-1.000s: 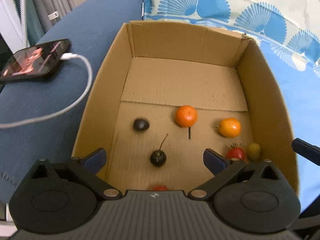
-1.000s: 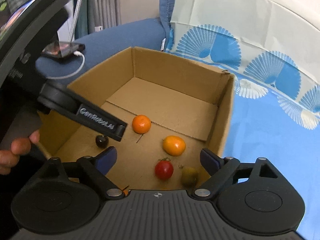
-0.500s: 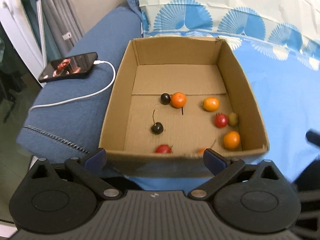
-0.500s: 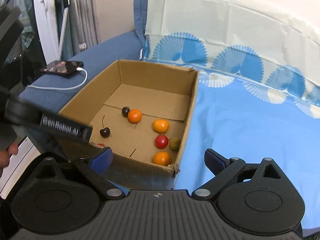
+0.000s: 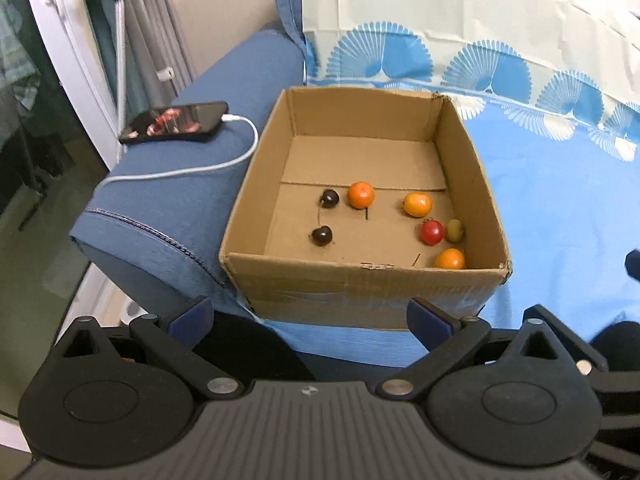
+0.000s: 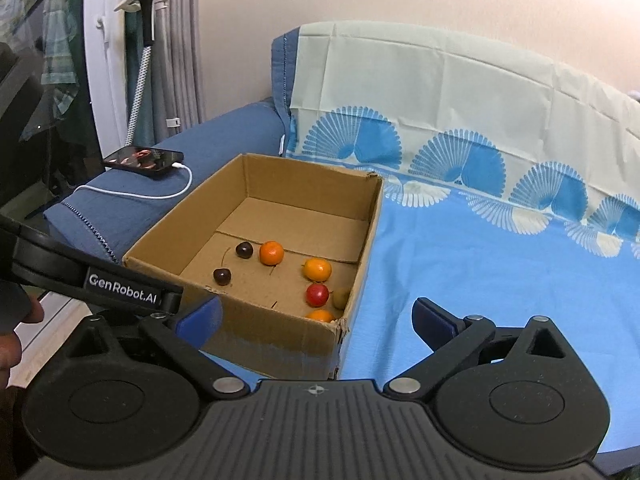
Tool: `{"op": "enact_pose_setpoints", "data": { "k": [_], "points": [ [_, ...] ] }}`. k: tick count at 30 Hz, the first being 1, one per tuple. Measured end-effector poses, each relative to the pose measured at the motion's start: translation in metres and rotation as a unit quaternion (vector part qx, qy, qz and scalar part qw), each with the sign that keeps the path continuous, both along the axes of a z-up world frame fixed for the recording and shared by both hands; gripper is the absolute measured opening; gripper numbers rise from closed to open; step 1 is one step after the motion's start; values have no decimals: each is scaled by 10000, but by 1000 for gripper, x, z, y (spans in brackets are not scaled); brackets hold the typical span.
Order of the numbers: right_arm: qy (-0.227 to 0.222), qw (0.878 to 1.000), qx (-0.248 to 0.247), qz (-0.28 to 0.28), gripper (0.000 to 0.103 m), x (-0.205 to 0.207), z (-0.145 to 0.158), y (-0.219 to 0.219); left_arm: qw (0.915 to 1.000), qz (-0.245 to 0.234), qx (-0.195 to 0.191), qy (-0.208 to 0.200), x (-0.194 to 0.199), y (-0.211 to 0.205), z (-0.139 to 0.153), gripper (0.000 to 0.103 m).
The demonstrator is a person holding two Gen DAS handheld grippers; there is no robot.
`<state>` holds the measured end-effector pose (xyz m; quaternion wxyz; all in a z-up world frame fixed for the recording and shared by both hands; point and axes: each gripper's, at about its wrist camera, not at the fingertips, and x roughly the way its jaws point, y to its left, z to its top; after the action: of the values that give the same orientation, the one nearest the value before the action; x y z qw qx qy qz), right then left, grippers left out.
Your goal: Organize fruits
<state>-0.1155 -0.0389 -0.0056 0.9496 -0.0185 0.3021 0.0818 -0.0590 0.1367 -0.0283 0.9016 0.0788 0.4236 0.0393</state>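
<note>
from my left wrist view, i look down at the cardboard box (image 5: 360,280) on the sofa. my left hand-held gripper (image 5: 308,314) hangs in front of the box's near wall, jaws wide apart with nothing between them, so i think it is free to pick the next fruit. inside the box, two dark cherries (image 5: 322,236) lie on the left side of the floor. an orange fruit (image 5: 361,195) sits just beside the far cherry. on the right side of the box lie a yellow-orange fruit (image 5: 417,204), a red tomato (image 5: 432,231), a green fruit (image 5: 455,230) touching or almost touching it, and another orange one (image 5: 450,258) near the box's front right corner. i think dark ones go left and bright ones right, but that is my guess. a phone (image 5: 176,122) on a white cable (image 5: 180,172) rests on the sofa arm, left of the box.

from my right wrist view, my right hand-held gripper (image 6: 316,316) hovers in front of the box (image 6: 276,340) near its front right corner. its jaws are opening and nothing is between them. the left hand-held gripper's arm crosses in front of the box's left corner. the fruits all lie inside the box, so the sorting looks close to done.
</note>
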Motion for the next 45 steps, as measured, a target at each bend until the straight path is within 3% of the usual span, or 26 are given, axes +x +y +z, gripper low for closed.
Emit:
{"op": "enact_pose_setpoints", "data": {
  "k": [3,13,45],
  "points": [
    [-89,9999,-78,59,102,-7,3,2,9999,54,83,-100,-10,0,2,103],
    [-219,9997,-112,87,102,-15,8,4,9996,35,-294,-13,-18,8,7,103],
    [-291,9993,-246,28,102,-18,11,7,9997,173,-59,-155,-20,12,8,103]
  ]
}}
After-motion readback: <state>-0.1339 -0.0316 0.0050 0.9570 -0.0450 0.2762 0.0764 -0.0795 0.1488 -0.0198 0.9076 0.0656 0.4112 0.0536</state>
